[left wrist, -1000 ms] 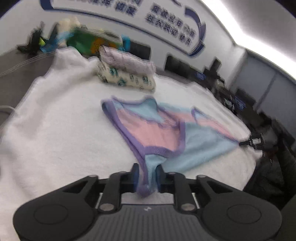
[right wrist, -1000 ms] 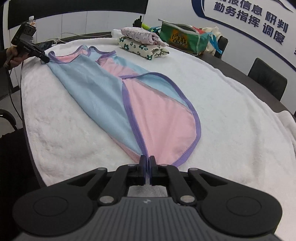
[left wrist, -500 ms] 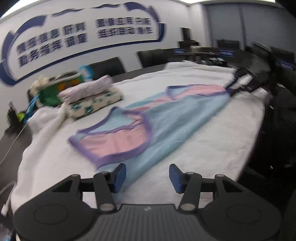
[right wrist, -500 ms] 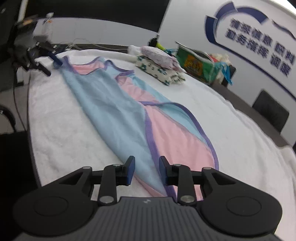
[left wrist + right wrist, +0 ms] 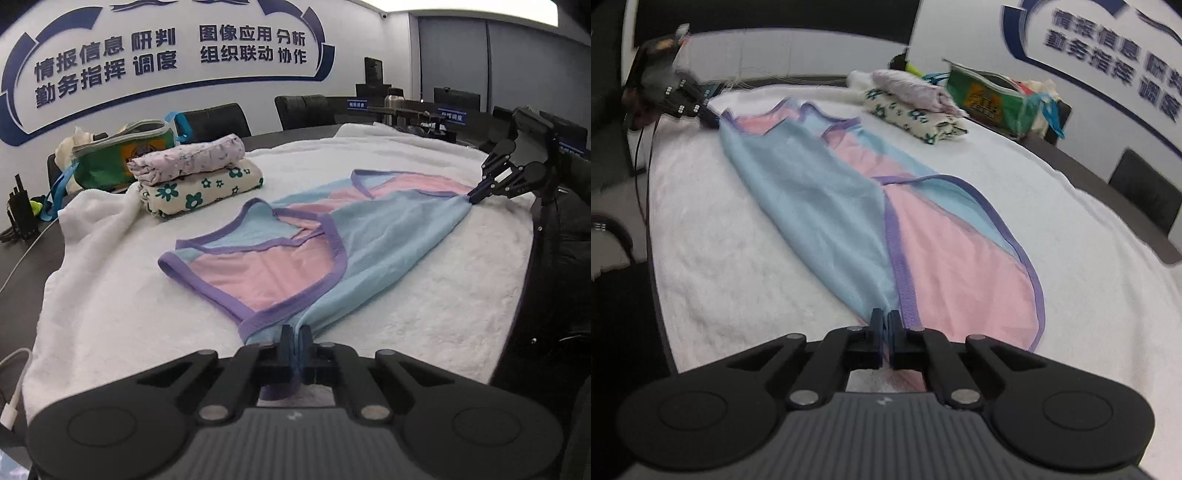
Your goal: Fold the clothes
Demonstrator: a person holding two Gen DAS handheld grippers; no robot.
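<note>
A pink and light-blue garment with purple trim (image 5: 325, 236) lies stretched across the white towel-covered table (image 5: 122, 302). My left gripper (image 5: 295, 338) is shut on its near blue edge beside the purple-trimmed armhole. In the right wrist view the same garment (image 5: 849, 206) runs away from me, and my right gripper (image 5: 885, 326) is shut on the blue fabric at its near end. Each gripper shows at the far end in the other's view: the right one (image 5: 476, 197) and the left one (image 5: 711, 122), both pinching the cloth.
Two folded garments (image 5: 195, 177) are stacked at the back of the towel, with a green zip bag (image 5: 122, 158) behind them. Black chairs (image 5: 214, 122) line the far side. A white cable (image 5: 13, 384) lies at the left edge. A person's dark clothing (image 5: 565, 229) is at the right.
Both grippers let go of the garment half a second ago and stood open; now each has shut again on a blue edge of it. The garment lies a little flatter.
</note>
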